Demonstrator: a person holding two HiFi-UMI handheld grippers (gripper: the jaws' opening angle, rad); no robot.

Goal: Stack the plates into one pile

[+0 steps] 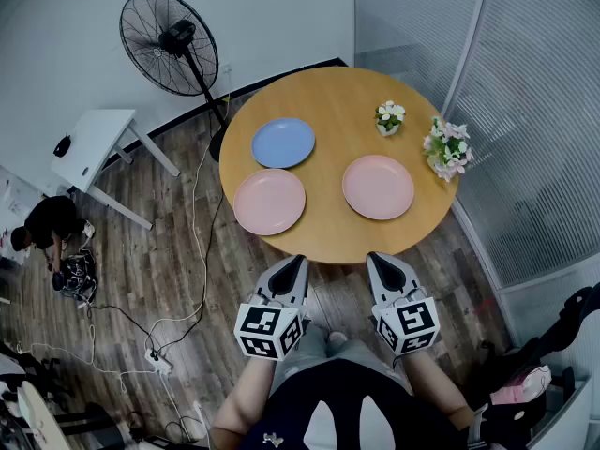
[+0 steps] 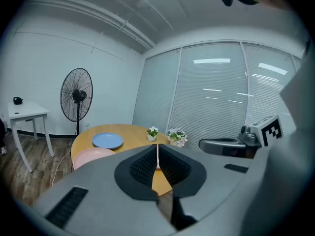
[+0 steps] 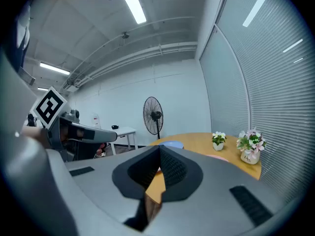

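Three plates lie apart on the round wooden table (image 1: 337, 97): a blue plate (image 1: 283, 142) at the back left, a pink plate (image 1: 269, 202) at the front left, another pink plate (image 1: 378, 187) at the front right. My left gripper (image 1: 295, 264) and right gripper (image 1: 379, 261) hang side by side just short of the table's near edge, both shut and holding nothing. In the left gripper view the blue plate (image 2: 107, 140) and the left pink plate (image 2: 91, 156) show beyond the closed jaws. The right gripper view shows the blue plate (image 3: 170, 143) and a sliver of pink plate (image 3: 217, 157).
Two small flower pots (image 1: 390, 117) (image 1: 447, 148) stand at the table's back right. A standing fan (image 1: 171, 45) and a white side table (image 1: 92, 143) are to the left, cables run across the wooden floor, and a person (image 1: 45, 228) crouches at far left. Glass walls close the right side.
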